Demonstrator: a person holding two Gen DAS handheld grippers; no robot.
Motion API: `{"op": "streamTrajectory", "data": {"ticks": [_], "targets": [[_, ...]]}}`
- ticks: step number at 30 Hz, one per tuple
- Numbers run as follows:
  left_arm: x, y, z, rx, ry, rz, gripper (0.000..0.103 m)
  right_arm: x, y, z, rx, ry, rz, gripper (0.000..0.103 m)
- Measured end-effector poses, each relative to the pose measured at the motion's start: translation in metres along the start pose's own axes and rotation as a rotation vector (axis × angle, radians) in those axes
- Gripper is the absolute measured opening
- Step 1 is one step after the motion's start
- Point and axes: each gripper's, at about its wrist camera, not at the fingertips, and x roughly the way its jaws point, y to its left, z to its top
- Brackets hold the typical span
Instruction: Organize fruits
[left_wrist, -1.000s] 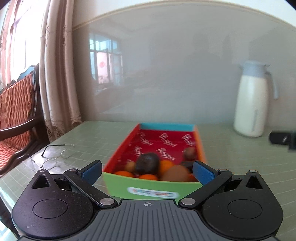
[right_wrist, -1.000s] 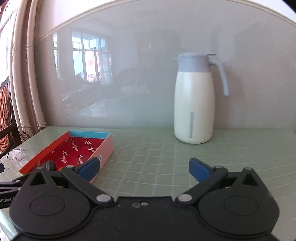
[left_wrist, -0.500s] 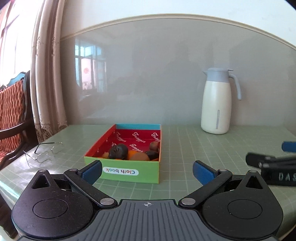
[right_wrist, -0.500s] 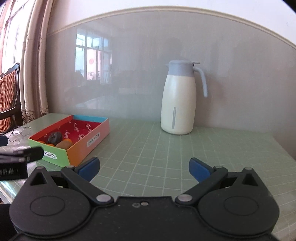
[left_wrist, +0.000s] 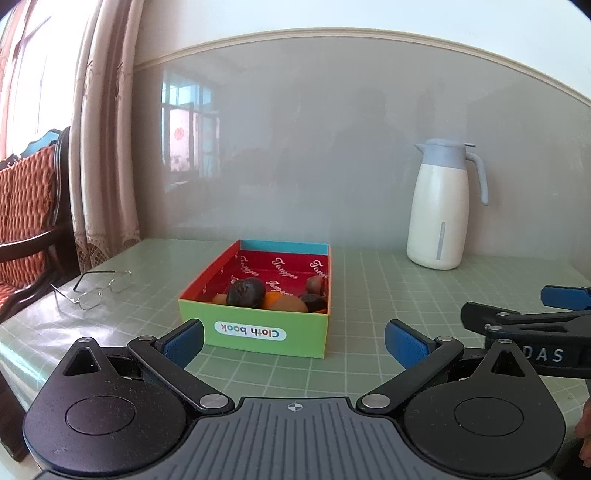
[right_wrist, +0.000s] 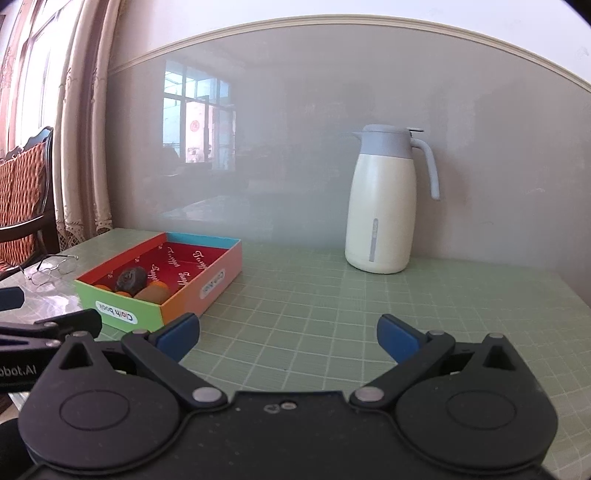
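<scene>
I'm looking across a pale green gridded tabletop (left_wrist: 369, 288) set against a glossy grey wall, with a curtain and a red-cushioned chair at the far left. Near that left edge lies a pair of wire glasses (left_wrist: 92, 290). Right of them sits the box (left_wrist: 258, 328), green-fronted and red-lined, and the fruits (left_wrist: 245, 292) are piled at its near end: a dark wrinkled one on top, orange and brown ones around it. None lies loose on the tabletop that I can see.

My left claw (left_wrist: 293, 339) hangs just in front of the box, spread wide and holding nothing. My right claw (right_wrist: 288, 334) is further right over bare tabletop, equally spread and empty, with the box off to its left. Far right, by the wall, stands a white jug (right_wrist: 384, 214) with a blue lid.

As I judge it, the fruits look gathered already, so any remaining step is tidying. If I reach in, I'd come from above with the left claw, straddle one fruit, close gently, and keep clear of the thin box walls and the glasses.
</scene>
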Motion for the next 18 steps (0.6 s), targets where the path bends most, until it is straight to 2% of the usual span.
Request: {"op": "streamTrajectory", "data": {"ticks": [18], "targets": [[0.0019, 0.0011, -0.0008, -0.011, 0.011, 0.001, 0.103, -0.0005, -0.0009, 0.0008, 0.003, 0.005, -0.001, 0.103]]}}
